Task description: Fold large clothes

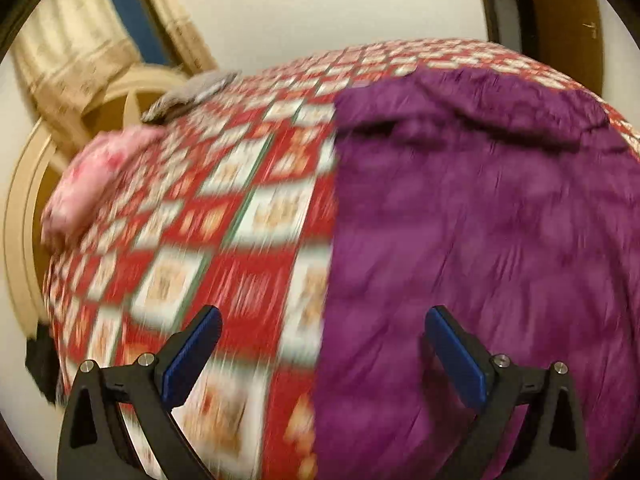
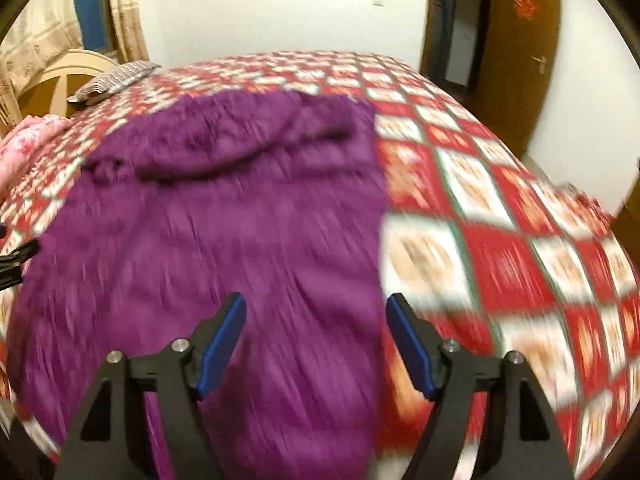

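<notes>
A large purple garment [image 1: 480, 220] lies spread flat on the bed, with a folded-over band near its far end; it also shows in the right wrist view [image 2: 224, 232]. My left gripper [image 1: 322, 320] is open and empty, hovering over the garment's left edge, one finger over the bedspread, one over the purple cloth. My right gripper [image 2: 316, 308] is open and empty above the garment's right edge. The tip of the left gripper shows at the left rim of the right wrist view [image 2: 16, 256]. Both views are motion-blurred.
The bed wears a red and white checked bedspread [image 2: 500, 220]. A pink cloth bundle [image 1: 96, 176] and a grey striped pillow [image 2: 116, 80] lie at the bed's far left near the cream headboard [image 1: 24, 216]. A brown door [image 2: 516, 60] stands at the right.
</notes>
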Demonstrator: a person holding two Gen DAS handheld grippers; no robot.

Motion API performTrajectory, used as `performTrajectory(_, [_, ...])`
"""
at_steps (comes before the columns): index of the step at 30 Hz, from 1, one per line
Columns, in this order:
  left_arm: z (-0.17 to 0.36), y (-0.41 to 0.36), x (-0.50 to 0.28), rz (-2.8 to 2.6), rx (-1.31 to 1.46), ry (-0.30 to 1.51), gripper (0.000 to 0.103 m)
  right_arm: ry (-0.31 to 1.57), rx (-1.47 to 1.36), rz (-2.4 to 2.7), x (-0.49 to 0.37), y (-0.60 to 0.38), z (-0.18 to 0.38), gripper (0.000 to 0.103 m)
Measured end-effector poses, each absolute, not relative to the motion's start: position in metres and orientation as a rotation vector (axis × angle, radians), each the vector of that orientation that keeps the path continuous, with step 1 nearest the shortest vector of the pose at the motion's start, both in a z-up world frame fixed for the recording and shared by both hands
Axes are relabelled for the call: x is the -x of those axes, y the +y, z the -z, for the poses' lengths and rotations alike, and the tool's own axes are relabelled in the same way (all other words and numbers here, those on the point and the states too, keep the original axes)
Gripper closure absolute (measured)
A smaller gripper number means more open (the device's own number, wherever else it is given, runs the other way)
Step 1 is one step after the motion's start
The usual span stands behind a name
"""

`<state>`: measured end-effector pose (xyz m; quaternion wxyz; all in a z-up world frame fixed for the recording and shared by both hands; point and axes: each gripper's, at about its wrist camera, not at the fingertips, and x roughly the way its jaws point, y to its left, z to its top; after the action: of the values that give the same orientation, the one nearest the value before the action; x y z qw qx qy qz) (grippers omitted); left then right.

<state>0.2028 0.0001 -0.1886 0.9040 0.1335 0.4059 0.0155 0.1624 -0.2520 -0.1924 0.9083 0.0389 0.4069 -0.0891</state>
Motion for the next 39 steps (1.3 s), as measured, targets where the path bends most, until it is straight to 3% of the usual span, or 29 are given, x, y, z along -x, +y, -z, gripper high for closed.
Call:
performTrajectory(9, [0.218,0.011,-0.175,0.059,-0.144,0.899,0.002,0.889,-0.142,0.173,-0.104,-0.241,0.231,0.028])
performTrajectory(11, [0.221,0.01,-0.171,0.113,-0.114,0.906,0.019,0.884,-0.174,0.152,-0.1,-0.242,0.232,0.038])
performTrajectory(13, [0.217,0.006,-0.164,0.178,-0.085,0.902,0.061,0.891,-0.199,0.126,-0.097,-0.241,0.232,0.063])
performTrajectory(15, [0.211,-0.001,-0.158,0.235,-0.105,0.886,0.09,0.897,-0.211,0.077,-0.093,-0.239,0.229,0.089])
performTrajectory(16, [0.207,-0.002,-0.155,0.237,-0.103,0.875,0.093,0.89,-0.233,0.055,-0.092,-0.24,0.226,0.092])
performTrajectory(22, [0.149,0.007,-0.129,0.311,-0.07,0.698,0.096,0.74,-0.292,0.004,-0.066,-0.242,0.185,0.095])
performTrajectory(31, [0.042,0.027,-0.088,0.378,-0.068,0.462,0.097,0.529,-0.271,-0.096,-0.026,-0.233,0.077,0.095])
performTrajectory(34, [0.035,0.025,-0.109,0.382,-0.1,0.44,0.097,0.498,-0.268,-0.125,-0.037,-0.238,0.053,0.095])
performTrajectory(39, [0.056,-0.001,-0.196,0.33,-0.168,0.44,0.097,0.561,-0.374,-0.126,-0.115,-0.275,0.068,0.095])
